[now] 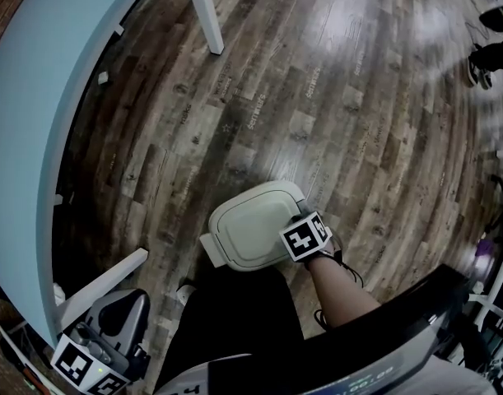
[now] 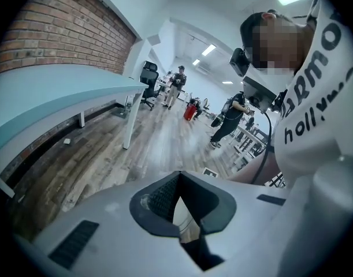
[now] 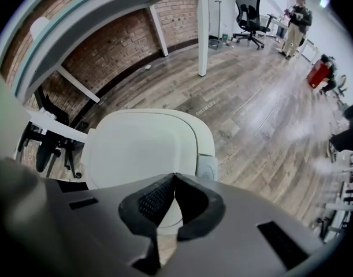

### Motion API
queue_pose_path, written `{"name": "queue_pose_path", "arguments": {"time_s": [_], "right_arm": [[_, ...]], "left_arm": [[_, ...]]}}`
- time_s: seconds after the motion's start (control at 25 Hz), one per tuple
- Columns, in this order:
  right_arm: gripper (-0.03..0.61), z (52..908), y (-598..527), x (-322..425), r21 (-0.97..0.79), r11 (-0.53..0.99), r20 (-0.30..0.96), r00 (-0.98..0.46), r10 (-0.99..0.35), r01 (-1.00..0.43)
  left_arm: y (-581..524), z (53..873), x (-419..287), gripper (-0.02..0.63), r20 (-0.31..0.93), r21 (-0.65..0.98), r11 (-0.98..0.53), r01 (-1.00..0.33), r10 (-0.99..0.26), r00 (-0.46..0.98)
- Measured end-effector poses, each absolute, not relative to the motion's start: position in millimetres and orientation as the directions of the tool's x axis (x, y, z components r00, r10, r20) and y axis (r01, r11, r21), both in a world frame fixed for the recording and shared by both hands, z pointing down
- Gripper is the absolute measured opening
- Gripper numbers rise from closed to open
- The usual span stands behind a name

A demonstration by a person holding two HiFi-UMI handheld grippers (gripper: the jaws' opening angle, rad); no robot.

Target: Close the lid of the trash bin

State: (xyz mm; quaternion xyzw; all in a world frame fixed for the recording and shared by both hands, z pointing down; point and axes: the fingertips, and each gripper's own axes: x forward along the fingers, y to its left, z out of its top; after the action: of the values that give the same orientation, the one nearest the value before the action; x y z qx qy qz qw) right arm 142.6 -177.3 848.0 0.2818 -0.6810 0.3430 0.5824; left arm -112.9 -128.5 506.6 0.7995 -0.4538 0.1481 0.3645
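- My right hand-held gripper (image 3: pixel 173 179) has its jaws drawn together, the ribbed pads meeting at the tips with nothing between them.
- It is pointed down at the lid (image 3: pixel 138 146) of the trash bin (image 1: pixel 235 245). From the head view its marker cube sits over the lid's right edge. I cannot tell whether the tips rest on the plastic or hang just above it.
- My left hand-held gripper (image 2: pixel 177 180) is also closed and empty. It is held low at my left side, well apart from the bin, and looks out across the room.
- The lid is cream-coloured and looks flat and level on the bin body, with no dark gap showing along the rim I can see. The far hinge side is not clear enough to judge.
- The bin stands on the wooden floor (image 1: pixel 333 97) just in front of my legs, near the pale blue desk (image 1: pixel 37 97) but not under it.
- As I judge it, the closing step is at its very end: the lid seems to be down.
- The next move calls for no grip. One short, straight push with the closed tips near the lid's front edge would confirm it is seated. After that I should lift straight up so I don't drag the bin or catch the rim.
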Motion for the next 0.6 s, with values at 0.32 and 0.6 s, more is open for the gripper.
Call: {"name": "queue_pose_path", "arguments": {"time_s": [0.32,0.6], "right_arm": [[0.008,844.6,-174.9,149.8,-0.171,0.522,0.981,-0.191,0.015,-0.836],[0.008,809.7,-198.5,175.4,-0.170,0.402,0.973,-0.218,-0.076,-0.900]], "left_arm": [[-123.4,510.3,-112.5,0.006,0.564,0.462,-0.317,-0.829,-0.616,0.550],[-131.5,505.5,-106.9,0.006,0.549,0.467,-0.330,-0.820,-0.618,0.562]]}}
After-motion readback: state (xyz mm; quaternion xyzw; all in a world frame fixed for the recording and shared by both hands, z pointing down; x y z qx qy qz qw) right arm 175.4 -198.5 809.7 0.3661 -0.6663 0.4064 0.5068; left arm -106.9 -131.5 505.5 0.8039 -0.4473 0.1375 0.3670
